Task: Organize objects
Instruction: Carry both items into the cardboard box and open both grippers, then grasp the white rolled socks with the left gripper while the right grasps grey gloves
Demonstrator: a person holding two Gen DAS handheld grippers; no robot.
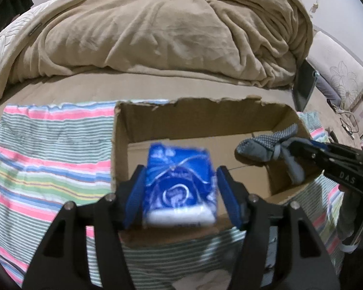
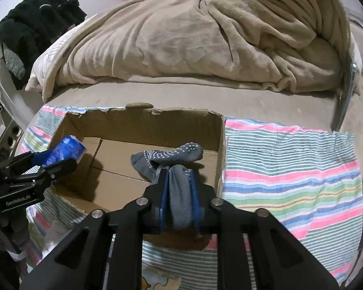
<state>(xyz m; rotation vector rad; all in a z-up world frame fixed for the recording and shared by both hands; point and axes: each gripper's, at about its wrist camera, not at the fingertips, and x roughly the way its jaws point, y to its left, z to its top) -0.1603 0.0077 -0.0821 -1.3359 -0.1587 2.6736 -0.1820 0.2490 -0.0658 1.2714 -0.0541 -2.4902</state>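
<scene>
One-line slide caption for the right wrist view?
Right gripper holds a grey sock over the cardboard box; left gripper brings a blue packet.

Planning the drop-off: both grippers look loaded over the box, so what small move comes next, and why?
Probably open the right gripper to drop the grey sock: it hangs above the cardboard box, whose floor looks bare. The left gripper holds the blue packet above the box too, and could release after.

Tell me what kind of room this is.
Most likely a bedroom. A rumpled tan blanket is heaped on a bed, a striped cloth is spread across the bed's near part under an open cardboard box, and dark clothes are piled at the far left.
</scene>
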